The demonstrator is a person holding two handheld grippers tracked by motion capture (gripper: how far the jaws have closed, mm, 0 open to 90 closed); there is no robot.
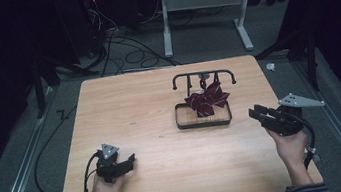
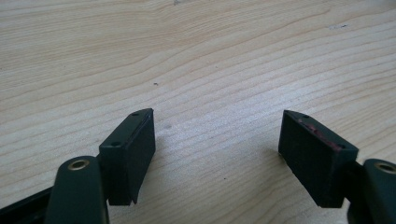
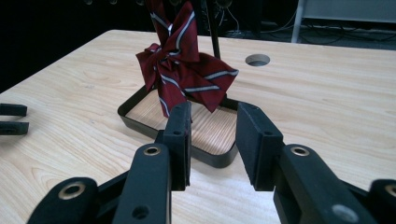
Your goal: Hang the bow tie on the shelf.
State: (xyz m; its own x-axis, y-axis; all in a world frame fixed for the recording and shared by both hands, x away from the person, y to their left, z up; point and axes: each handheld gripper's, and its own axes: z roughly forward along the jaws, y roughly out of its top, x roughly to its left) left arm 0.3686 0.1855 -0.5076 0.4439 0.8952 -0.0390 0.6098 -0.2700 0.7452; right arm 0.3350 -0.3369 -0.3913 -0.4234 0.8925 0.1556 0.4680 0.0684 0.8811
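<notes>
A dark red bow tie with white stripes hangs from a black hook rack over a black-rimmed tray with a wooden floor. My right gripper is held just right of the tray and points at it. In the right gripper view its jaws stand partly open with nothing between them; the bow tie and tray rim lie just beyond the tips. My left gripper rests near the table's front left, open wide over bare wood.
The wooden table has a round hole behind the tray. The left gripper's jaws show far off at the left edge of the right gripper view. Cables and a white desk frame lie on the floor beyond the table.
</notes>
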